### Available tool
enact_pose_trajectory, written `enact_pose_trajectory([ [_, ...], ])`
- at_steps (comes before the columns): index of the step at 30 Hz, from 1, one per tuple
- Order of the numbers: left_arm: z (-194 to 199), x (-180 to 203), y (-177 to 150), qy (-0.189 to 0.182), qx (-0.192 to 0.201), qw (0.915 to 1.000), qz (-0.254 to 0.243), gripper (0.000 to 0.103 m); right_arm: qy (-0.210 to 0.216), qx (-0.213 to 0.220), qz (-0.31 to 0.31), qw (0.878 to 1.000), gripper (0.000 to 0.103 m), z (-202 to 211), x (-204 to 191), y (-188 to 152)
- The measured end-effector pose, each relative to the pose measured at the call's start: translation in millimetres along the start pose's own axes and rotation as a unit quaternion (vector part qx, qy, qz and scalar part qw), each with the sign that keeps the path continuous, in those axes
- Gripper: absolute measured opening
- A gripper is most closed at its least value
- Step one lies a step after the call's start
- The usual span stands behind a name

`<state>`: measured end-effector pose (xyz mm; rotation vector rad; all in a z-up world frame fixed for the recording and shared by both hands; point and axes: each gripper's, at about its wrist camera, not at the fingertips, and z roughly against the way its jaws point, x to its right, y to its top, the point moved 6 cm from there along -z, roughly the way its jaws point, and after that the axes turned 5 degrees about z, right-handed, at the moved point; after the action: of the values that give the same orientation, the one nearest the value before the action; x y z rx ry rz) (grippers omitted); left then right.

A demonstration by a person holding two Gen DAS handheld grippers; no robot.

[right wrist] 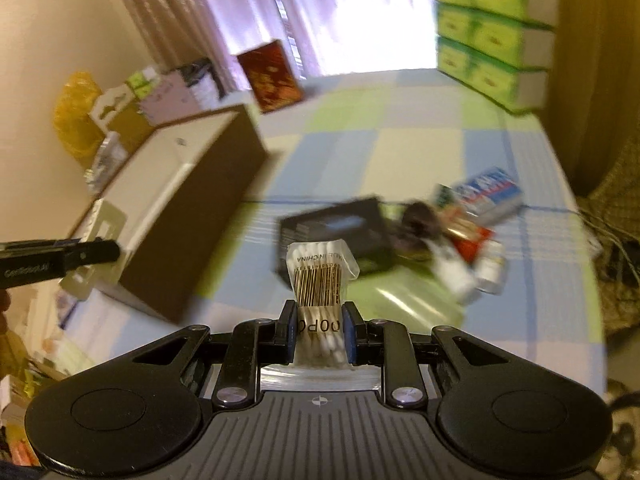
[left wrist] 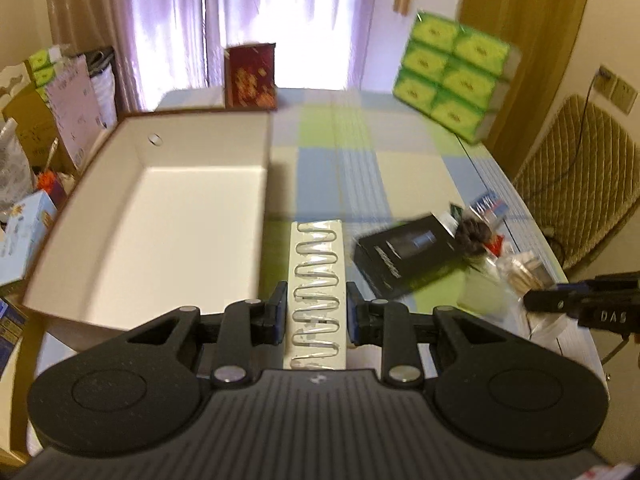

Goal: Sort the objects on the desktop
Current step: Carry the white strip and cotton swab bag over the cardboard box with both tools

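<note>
Both views motion-blurred. Lettering on black box (left wrist: pixel 404 258) unreadable. Heap beside it (right wrist: pixel 464 232) smeared; single items not separable. Right gripper (left wrist: pixel 532 300) cut off by the frame edge in the left wrist view, jaws out of sight. Card of clips (left wrist: pixel 316 296): near end hidden under the gripper body. Swab packet (right wrist: pixel 320 280): printed text partly covered by the fingers (right wrist: pixel 289 330).

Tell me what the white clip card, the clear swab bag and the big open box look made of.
White clip card: matte cardboard, likely, carrying shiny metal wire clips.
Clear swab bag: glossy thin plastic film, crinkled, swabs visible through it.
Big open box: matte paperboard, white inside, brown outside.
</note>
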<state>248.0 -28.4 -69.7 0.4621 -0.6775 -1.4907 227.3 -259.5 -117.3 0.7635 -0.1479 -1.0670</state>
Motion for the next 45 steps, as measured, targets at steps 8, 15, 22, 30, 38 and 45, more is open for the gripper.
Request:
enact_pose_trajectory([
  [8, 12.1, -77.0, 21.0, 0.027, 0.022, 0.9993, 0.015, 0.024, 0.05, 0.022, 0.042, 0.998, 0.02, -38.0, -90.0, 38.2],
  [15, -5.0, -140.4, 32.1, 0.047, 0.011, 0.9985, 0.025, 0.024, 0.081, 0.034, 0.087, 0.992, 0.02, -86.1, -167.6, 75.9],
  [22, -36.0, -185.1, 34.5, 0.048, -0.022, 0.9982, 0.027, 0.024, 0.082, 0.0, 0.117, 0.99, 0.02, -147.4, -214.7, 87.0],
  [30, -73.4, -211.1, 25.9, 0.042, -0.073, 0.9964, 0.012, 0.024, 0.067, -0.054, 0.135, 0.987, 0.02, -204.6, -236.2, 83.4],
  [38, -93.5, -218.1, 17.9, 0.032, -0.105, 0.9939, 0.006, 0.024, 0.056, -0.09, 0.138, 0.985, 0.02, -225.5, -238.5, 75.2],
  [45, -93.8, -219.1, 20.4, 0.029, -0.105, 0.9941, 0.001, 0.024, 0.049, -0.103, 0.133, 0.984, 0.02, -231.8, -238.8, 71.0],
])
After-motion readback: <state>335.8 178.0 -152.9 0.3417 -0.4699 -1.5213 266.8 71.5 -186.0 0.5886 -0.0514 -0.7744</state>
